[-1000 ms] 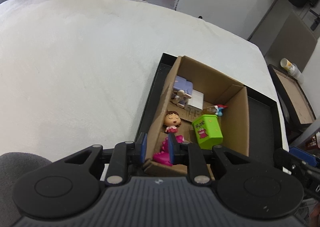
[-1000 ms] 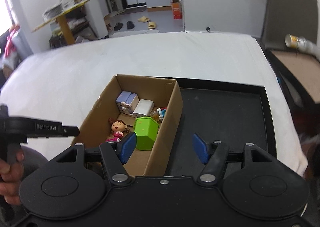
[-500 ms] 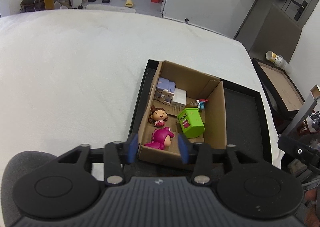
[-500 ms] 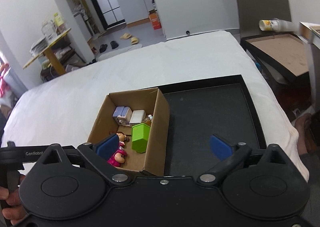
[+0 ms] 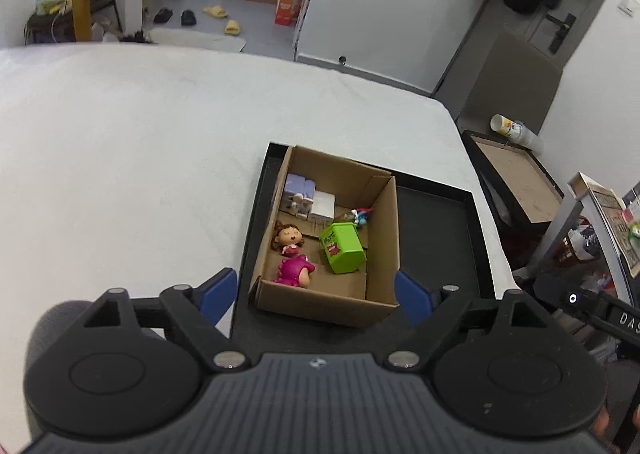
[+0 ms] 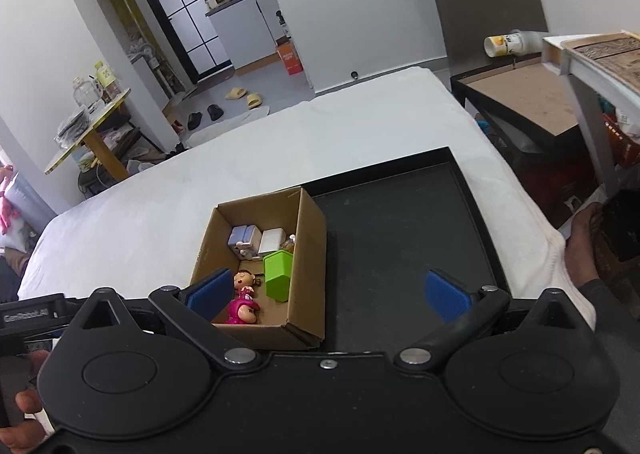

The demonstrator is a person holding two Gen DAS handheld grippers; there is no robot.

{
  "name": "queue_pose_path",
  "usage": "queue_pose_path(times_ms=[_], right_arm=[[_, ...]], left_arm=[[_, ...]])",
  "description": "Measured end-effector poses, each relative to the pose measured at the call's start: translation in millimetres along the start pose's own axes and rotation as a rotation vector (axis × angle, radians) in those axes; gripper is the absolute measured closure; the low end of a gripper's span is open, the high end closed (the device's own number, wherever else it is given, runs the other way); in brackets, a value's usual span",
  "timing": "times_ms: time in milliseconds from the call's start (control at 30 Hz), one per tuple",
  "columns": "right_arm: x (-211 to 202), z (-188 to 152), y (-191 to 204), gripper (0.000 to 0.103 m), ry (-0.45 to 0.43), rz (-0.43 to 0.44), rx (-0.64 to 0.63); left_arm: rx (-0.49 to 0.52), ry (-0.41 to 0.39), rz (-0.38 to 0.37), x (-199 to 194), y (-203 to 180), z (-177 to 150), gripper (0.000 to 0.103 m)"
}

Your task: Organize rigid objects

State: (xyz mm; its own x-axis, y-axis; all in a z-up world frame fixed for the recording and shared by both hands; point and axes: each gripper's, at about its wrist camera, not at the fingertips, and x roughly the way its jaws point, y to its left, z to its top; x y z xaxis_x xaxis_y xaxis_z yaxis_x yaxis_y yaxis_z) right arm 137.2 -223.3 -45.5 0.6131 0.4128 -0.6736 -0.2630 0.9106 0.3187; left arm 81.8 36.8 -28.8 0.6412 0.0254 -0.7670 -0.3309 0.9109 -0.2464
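— The left gripper (image 5: pixel 316 292): what is it doing?
— It hangs above the near end of the cardboard box (image 5: pixel 384 250), its blue pads spread wide, nothing between them. One pad shows left of the box, the other right of it.

— And the right gripper (image 6: pixel 330 294)?
— Also spread wide and holding nothing. Its left pad overlaps the near left corner of the box in its view; its right pad sits over the bare floor of the black tray (image 6: pixel 400 238).

— Where are the toys?
— All inside the box. A pink figure (image 5: pixel 294 271) lies at the near end, with a brown-haired doll (image 5: pixel 289 238) just behind it. A green bin (image 5: pixel 343 248) lies tilted beside them, toward the right wall. At the far end are a lilac block (image 5: pixel 299 192) and a white block (image 5: pixel 323 205) side by side, and a small blue-and-red figure (image 5: pixel 358 215) against the right wall.

— And the box itself?
— It stands in the left part of the tray, which rests on the white surface (image 5: pixel 140 158).
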Motion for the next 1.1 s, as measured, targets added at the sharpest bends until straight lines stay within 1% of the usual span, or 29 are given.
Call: queue_pose_path(times_ms=[167,267,367,500,600,733,800,933,1100], right_arm=[[-19,3,9,0.0,-0.016,0.004,-0.02],[-33,5,15,0.0,-0.036,0.009,-0.04],[-46,7,20,0.0,-0.057,0.014,-0.052],[-60,8,23,0.0,-0.081,0.01,-0.082],[-67,8,22,0.0,-0.107,-0.013,-0.089],[-74,4,20,0.0,-0.099,-0.016,-0.084],[-80,2,19,0.0,-0.11,-0.02,-0.087],[-91,-3,18,0.0,-0.122,-0.025,-0.088],[-105,-7,25,0.0,-0.13,-0.041,-0.127]], left_arm=[[0.037,-0.022,-0.015,-22,-6,-1,0.012],[0.066,-0.047,-0.005,-35,-10,-1,0.01],[0.075,-0.069,-0.011,-47,-13,-1,0.009],[0.075,-0.099,-0.03,-63,-13,-3,0.008],[0.095,-0.122,-0.022,-74,-16,-5,0.007],[0.107,-0.148,-0.027,-88,-17,-9,0.007],[0.114,-0.16,-0.024,-94,-18,-12,0.007],[0.115,-0.17,-0.026,-100,-20,-19,0.007],[0.117,-0.182,-0.032,-108,-20,-26,0.007]])
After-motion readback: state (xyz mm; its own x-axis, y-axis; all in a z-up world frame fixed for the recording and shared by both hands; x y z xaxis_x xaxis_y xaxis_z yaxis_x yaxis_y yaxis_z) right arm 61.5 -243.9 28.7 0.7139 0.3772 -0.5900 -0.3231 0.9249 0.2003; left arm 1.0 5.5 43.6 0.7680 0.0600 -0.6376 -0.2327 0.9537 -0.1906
